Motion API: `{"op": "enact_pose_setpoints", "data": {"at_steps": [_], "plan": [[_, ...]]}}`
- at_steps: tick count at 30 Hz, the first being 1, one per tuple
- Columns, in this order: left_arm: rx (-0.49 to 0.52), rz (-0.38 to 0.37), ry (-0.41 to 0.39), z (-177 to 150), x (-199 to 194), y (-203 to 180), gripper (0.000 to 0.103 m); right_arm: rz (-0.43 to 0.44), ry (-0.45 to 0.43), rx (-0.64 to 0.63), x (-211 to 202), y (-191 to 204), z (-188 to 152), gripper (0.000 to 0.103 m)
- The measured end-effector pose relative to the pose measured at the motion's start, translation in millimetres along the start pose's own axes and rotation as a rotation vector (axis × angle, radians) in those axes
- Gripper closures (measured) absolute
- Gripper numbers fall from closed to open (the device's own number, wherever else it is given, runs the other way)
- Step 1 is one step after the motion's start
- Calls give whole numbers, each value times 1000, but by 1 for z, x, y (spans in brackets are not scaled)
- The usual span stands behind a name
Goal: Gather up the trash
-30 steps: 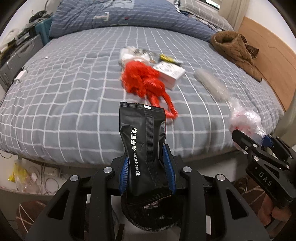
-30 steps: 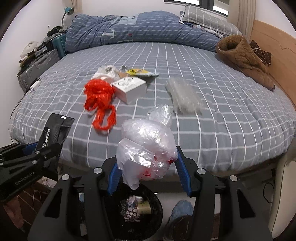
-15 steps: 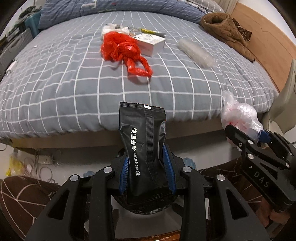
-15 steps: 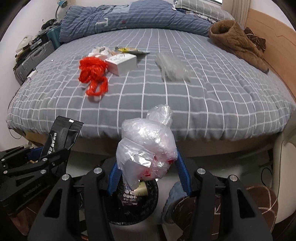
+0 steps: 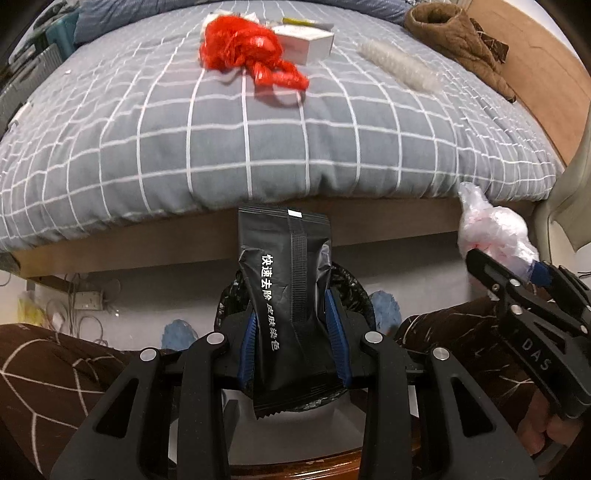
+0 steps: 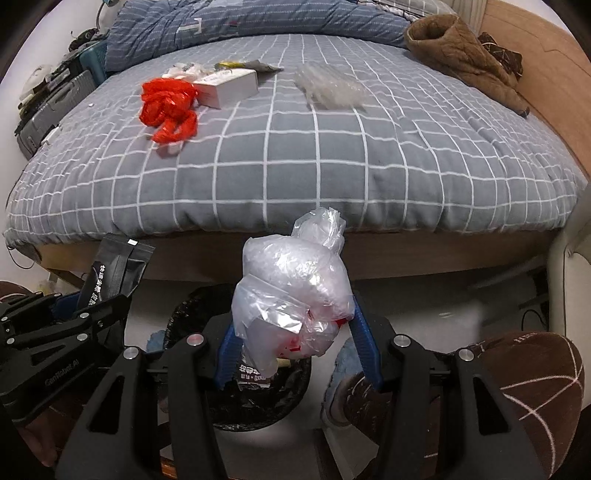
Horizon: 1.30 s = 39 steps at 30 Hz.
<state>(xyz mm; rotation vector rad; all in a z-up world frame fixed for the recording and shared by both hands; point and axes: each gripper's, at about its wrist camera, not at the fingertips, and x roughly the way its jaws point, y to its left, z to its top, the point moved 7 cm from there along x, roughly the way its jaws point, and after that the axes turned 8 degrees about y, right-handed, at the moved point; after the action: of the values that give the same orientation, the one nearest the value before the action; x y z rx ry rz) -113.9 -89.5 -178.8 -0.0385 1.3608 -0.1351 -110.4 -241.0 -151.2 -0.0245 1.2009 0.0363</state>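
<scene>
My left gripper (image 5: 293,332) is shut on a black foil packet (image 5: 286,291) with white lettering, held upright over a bin lined with a black bag (image 5: 354,291). My right gripper (image 6: 295,343) is shut on a knotted clear plastic bag (image 6: 295,291) with red inside, above the same bin (image 6: 255,398), which holds some rubbish. Each gripper shows at the edge of the other's view. On the bed lie a red plastic bag (image 6: 168,107), a white box (image 6: 229,86), a clear crumpled wrapper (image 6: 330,90) and small wrappers (image 6: 240,65).
The grey checked bed (image 6: 295,162) fills the upper half, with a brown garment (image 6: 465,55) at its right and a blue duvet (image 6: 240,18) at the back. A person's knees in brown patterned trousers (image 5: 55,365) flank the bin. Cables and a power strip (image 5: 86,300) lie under the bed.
Both grippers have sunk and drawn back from the bed with their loads still held. The bin has come into fuller view beneath them; the bed items have shifted upward in view.
</scene>
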Motion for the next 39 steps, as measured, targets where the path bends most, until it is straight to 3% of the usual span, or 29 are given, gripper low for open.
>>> {"op": "enact_pose_setpoints", "data": {"at_steps": [18, 32, 35, 39], "plan": [[4, -13, 166, -6, 89, 0, 70, -15, 119, 5, 58, -8, 0, 52], [23, -14, 220, -9, 122, -4, 69, -18, 166, 13, 84, -10, -1, 52], [27, -4, 215, -9, 122, -2, 65, -16, 172, 5, 88, -6, -4, 52], [26, 15, 193, -6, 115, 3, 47, -13, 170, 2, 94, -4, -6, 52]]}}
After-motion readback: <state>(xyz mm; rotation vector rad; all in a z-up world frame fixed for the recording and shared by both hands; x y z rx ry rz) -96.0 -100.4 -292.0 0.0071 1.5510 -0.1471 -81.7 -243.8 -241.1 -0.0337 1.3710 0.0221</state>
